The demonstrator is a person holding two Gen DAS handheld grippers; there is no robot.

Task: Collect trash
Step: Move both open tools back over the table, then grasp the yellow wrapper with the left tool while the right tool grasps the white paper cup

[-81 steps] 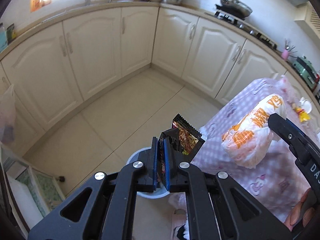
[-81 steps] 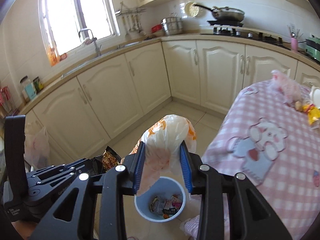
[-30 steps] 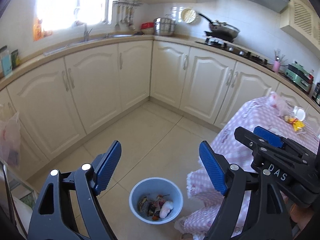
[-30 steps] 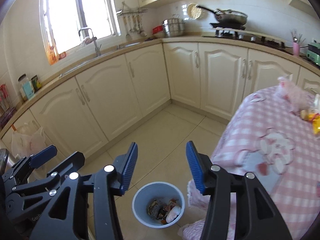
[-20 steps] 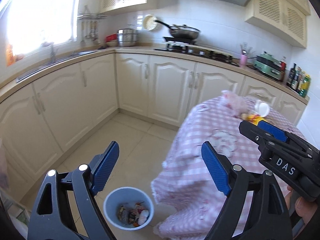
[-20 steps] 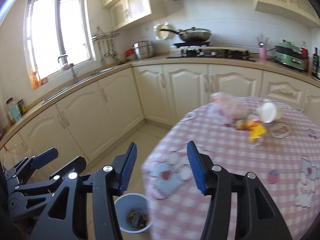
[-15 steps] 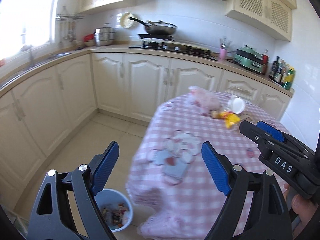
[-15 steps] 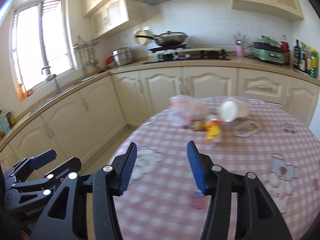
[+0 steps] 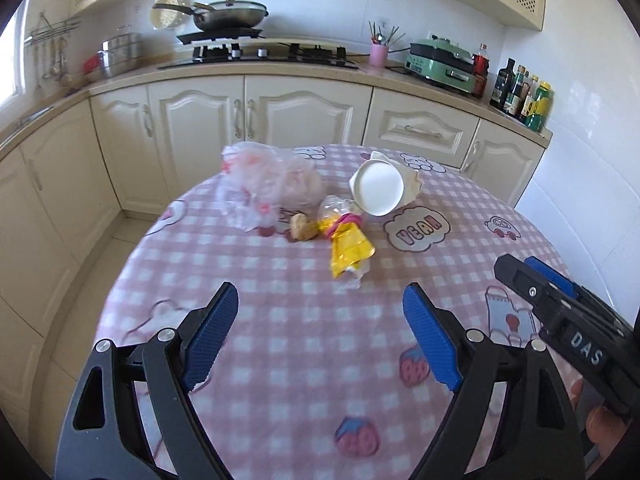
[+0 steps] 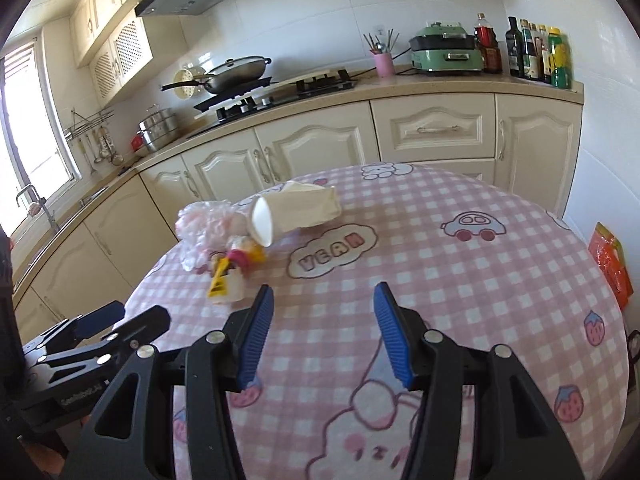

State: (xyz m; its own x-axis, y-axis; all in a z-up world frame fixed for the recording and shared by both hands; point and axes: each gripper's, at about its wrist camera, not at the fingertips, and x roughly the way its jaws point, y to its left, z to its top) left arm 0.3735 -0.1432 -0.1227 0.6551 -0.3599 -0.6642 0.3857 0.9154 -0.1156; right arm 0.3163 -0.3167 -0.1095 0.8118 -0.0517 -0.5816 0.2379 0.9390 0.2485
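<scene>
Trash lies in a cluster on the far part of the round table with the pink checked cloth (image 9: pixel 280 364): a crumpled clear-pink plastic bag (image 9: pixel 266 178), a white paper cup (image 9: pixel 380 188) on its side, a yellow wrapper (image 9: pixel 348 246) and a small brown scrap (image 9: pixel 301 227). My left gripper (image 9: pixel 320 336) hangs open over the near cloth, short of the yellow wrapper, with nothing between its blue pads. My right gripper (image 10: pixel 322 336) is also open and empty, to the right of the left one. The right wrist view shows the cup (image 10: pixel 294 216), bag (image 10: pixel 208 226) and yellow wrapper (image 10: pixel 224 278) ahead on the left.
Cream cabinets (image 9: pixel 304 120) and a counter with a stove, pan (image 9: pixel 230 14), green appliance (image 9: pixel 440 60) and bottles (image 9: pixel 522 96) curve behind the table. An orange bag (image 10: pixel 610 262) hangs past the table's right edge. The near half of the cloth holds nothing.
Both grippers dropped their trash into the blue bin, opened, and swung right from the bin to over the table. The bin has left both views.
</scene>
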